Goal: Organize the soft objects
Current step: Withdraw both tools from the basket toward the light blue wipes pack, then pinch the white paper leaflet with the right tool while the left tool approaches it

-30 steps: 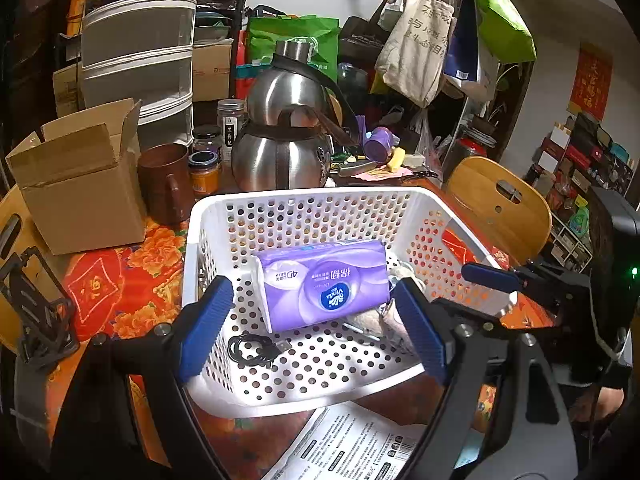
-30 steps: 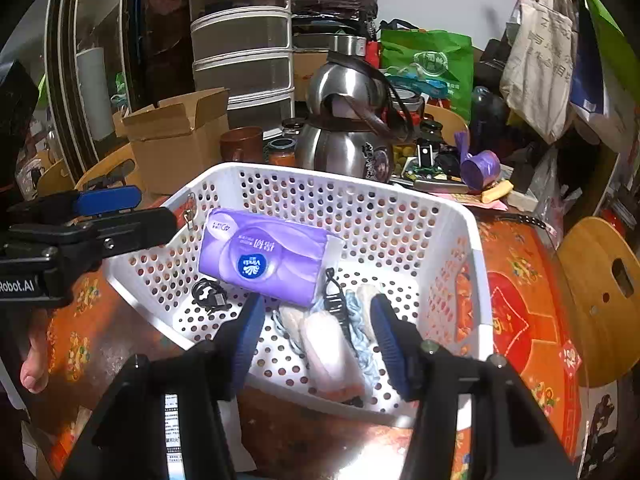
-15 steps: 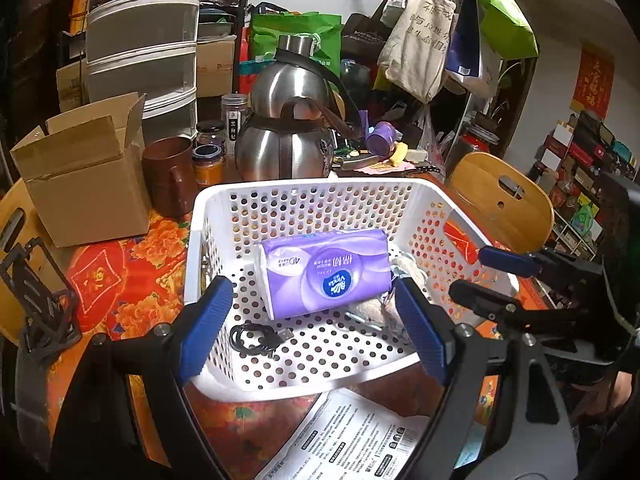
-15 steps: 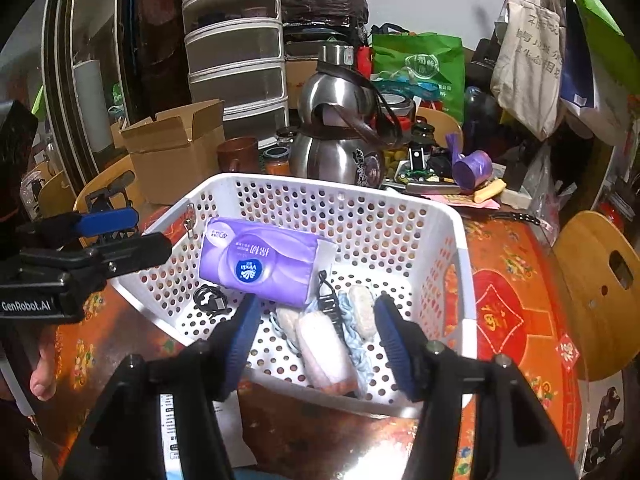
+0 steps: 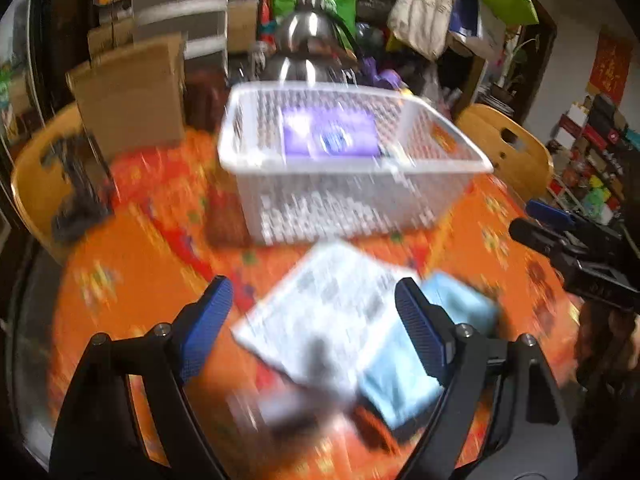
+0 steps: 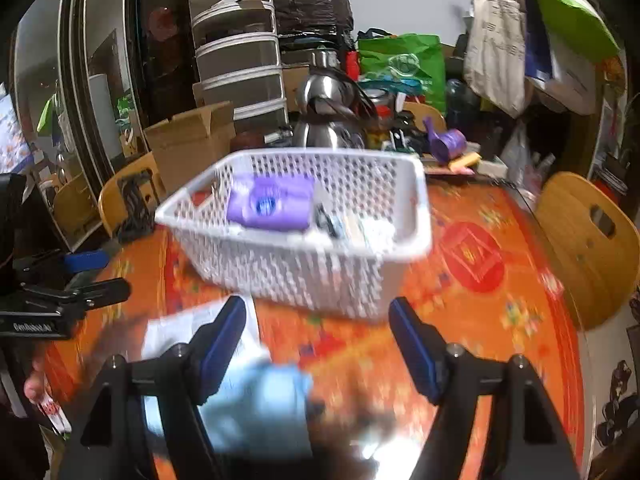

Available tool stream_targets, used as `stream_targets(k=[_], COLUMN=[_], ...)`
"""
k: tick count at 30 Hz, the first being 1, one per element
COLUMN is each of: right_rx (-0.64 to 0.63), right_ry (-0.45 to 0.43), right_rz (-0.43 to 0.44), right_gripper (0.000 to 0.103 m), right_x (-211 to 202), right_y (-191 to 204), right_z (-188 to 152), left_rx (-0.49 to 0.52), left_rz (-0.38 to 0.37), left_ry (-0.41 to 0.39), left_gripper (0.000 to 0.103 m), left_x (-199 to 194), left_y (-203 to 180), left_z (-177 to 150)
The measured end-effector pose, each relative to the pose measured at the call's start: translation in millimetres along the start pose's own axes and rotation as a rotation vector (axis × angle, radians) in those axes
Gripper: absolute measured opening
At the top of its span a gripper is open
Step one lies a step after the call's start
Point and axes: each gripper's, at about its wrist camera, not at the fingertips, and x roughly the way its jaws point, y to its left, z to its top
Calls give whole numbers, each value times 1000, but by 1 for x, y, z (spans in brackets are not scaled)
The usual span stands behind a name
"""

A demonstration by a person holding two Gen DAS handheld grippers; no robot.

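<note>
A white perforated basket (image 5: 344, 200) (image 6: 304, 264) stands on the orange floral table. A purple tissue pack (image 5: 330, 136) (image 6: 272, 204) and some pale soft items (image 6: 368, 228) lie inside it. A light blue cloth (image 5: 404, 368) (image 6: 260, 404) lies on the table in front of the basket, partly under a printed paper sheet (image 5: 324, 312). My left gripper (image 5: 314, 332) is open and empty above the paper and cloth. My right gripper (image 6: 318, 344) is open and empty above the cloth's right edge. Both views are blurred.
A cardboard box (image 5: 132, 96), a steel kettle (image 6: 332, 120), stacked drawers (image 6: 240, 72) and hanging bags (image 5: 424, 8) crowd the far side of the table. Wooden chairs (image 6: 588, 248) (image 5: 40, 192) stand at both sides. A black object (image 5: 76, 184) lies on the left chair.
Both grippers have pulled back and away from the basket, which now sits farther off. The paper sheet and blue cloth have come into view beneath them. Both stay open.
</note>
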Motion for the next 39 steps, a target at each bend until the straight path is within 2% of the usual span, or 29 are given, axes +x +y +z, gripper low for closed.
stream_targets(k=[4,7,11,16,21,26,31,35,39], right_rx=[34,36,23,36,38,45,12,-8,-25], right_ry=[29,41,33,41,26,25,122,163,230], right_rz=[16,64,78,98,117,161,165,175,198], right_gripper=[74,74,74,74,74,74,72,68,56], right_x=[-14,-15,-14,-10,-10,8,54,76,100], right_y=[-4,0,5,7,10,17,37,45,55], right_z=[-50,-77,-97,-105,-99,-68,-51,-43,-37], left_rx=[-12,-43,-112,-84,-106,-145,-156,-164,-157], left_rz=[-45,-55,-116,-88,-89,-93,-89,-102,-111], left_ry=[1,24,56,35,44,66,97,115,127], left_gripper=[82,82,81,81,81,81,81,81,82], left_x=[-1,6,17,13,19,32,47,57,66], left_y=[-5,-4,3,-4,7,18,25,33,35], left_z=[-43,-64,-80,-82,-72,-65,-66,-66,-62])
